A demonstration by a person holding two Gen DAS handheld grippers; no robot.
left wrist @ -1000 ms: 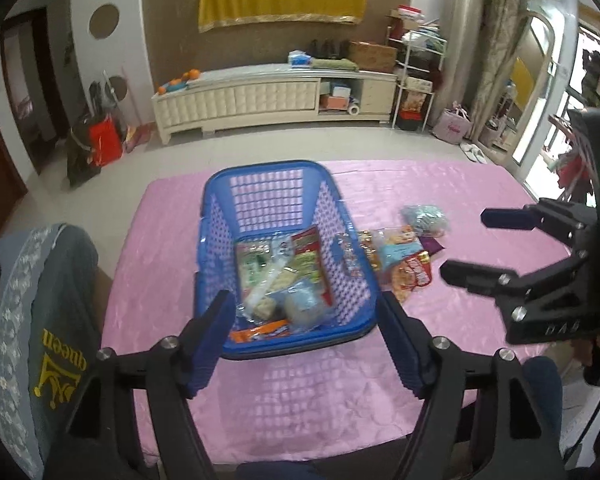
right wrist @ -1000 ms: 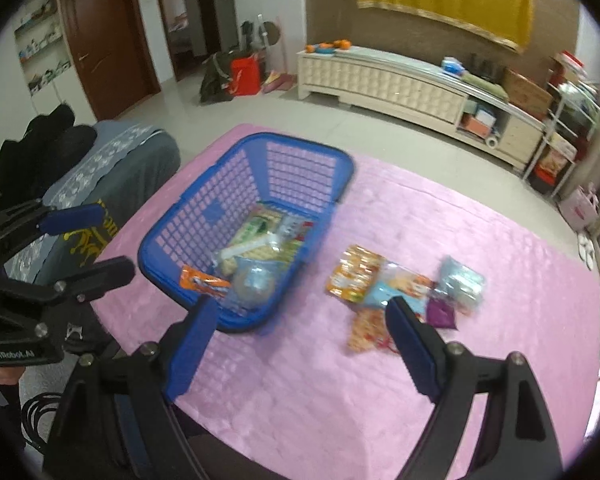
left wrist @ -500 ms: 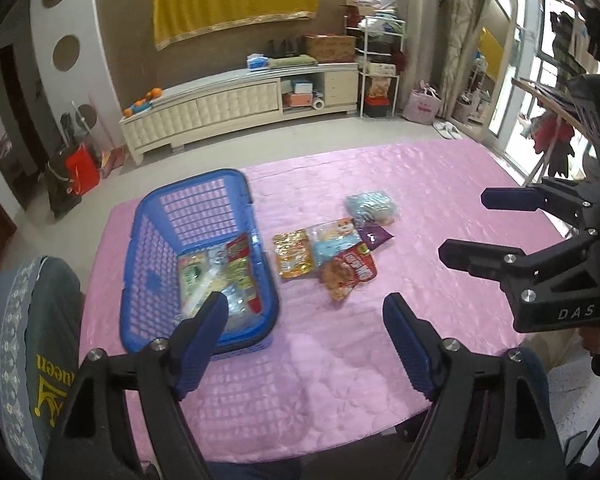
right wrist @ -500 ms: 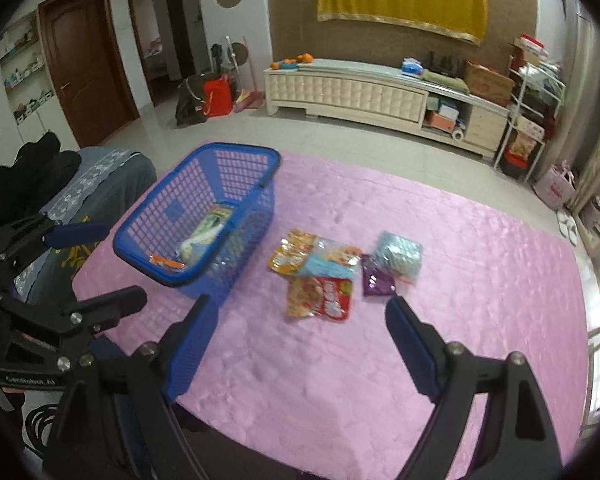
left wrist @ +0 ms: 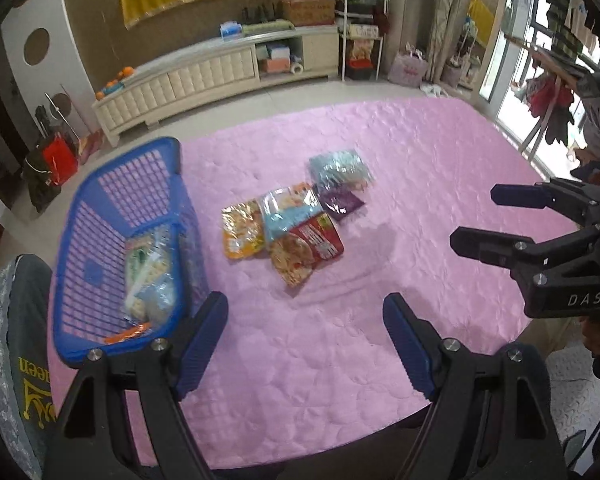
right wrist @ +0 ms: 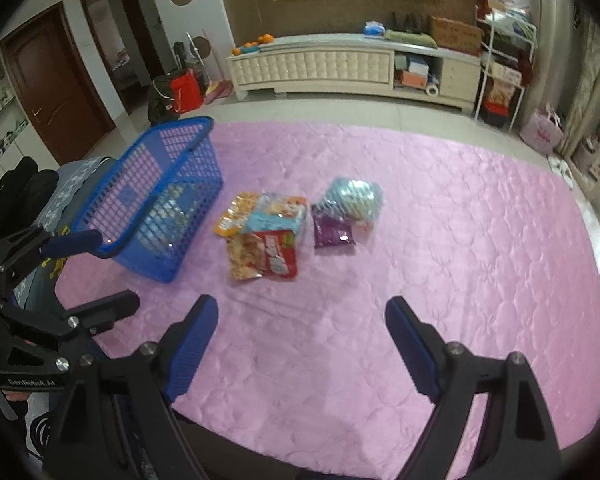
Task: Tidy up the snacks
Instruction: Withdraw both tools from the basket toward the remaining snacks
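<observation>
- While both tools hang above the pink tablecloth [left wrist: 420, 152], the left gripper [left wrist: 305, 334] has just been opening its jaws; they stand wide with nothing between them.
- The right gripper [right wrist: 302, 340] gapes wide too, empty.
- The blue basket [left wrist: 80, 216] sits at the cloth's left, packets inside.
- Beside it lie loose snacks: an orange packet [left wrist: 240, 236], a light blue packet [left wrist: 290, 210], a red packet [left wrist: 308, 248], a purple packet [left wrist: 342, 202] and a clear bag [left wrist: 340, 168], overlapping.
</observation>
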